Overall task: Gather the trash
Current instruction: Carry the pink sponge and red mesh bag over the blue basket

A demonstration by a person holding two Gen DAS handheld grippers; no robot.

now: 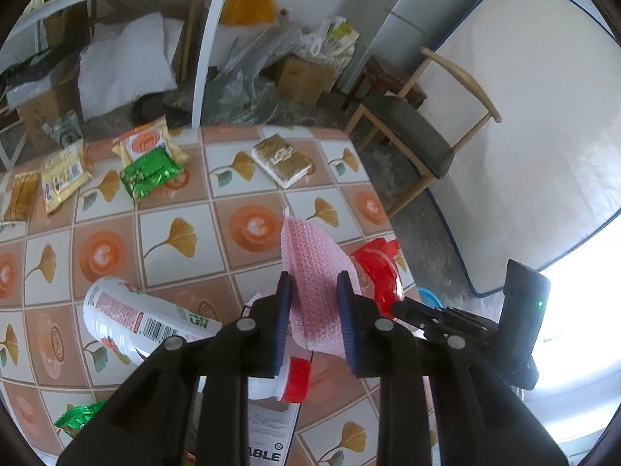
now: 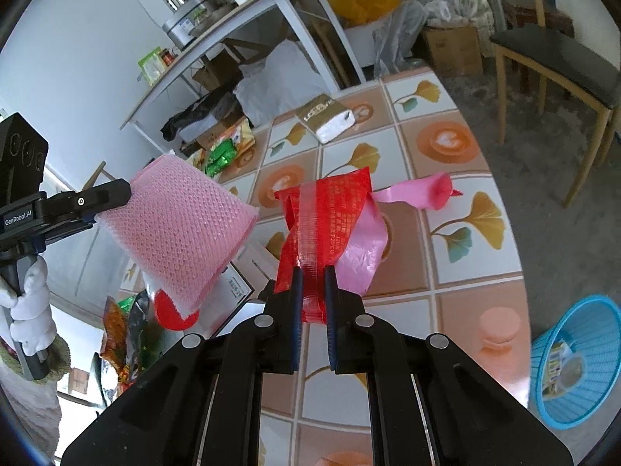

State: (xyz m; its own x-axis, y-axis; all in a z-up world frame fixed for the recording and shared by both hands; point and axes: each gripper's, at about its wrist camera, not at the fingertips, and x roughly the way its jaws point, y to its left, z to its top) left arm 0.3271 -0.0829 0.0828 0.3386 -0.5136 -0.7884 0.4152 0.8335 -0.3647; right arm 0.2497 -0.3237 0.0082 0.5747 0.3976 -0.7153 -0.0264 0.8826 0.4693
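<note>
Pinching pink bubble wrap (image 1: 314,283) above the bench (image 1: 174,209), our left gripper (image 1: 313,303) finds it light, soft — grip mid-sheet. Our right gripper (image 2: 312,295) clamps a slippery red wrapper (image 2: 322,217) near the blue basket (image 2: 574,361).

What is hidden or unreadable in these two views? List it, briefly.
- Blue basket, right wrist view: its far side is cut by the frame edge; the contents are too small to identify.
- White bottle, left wrist view: its lower end is hidden behind the left hand-held gripper.
- Pink bubble wrap: covers the table behind it.
</note>
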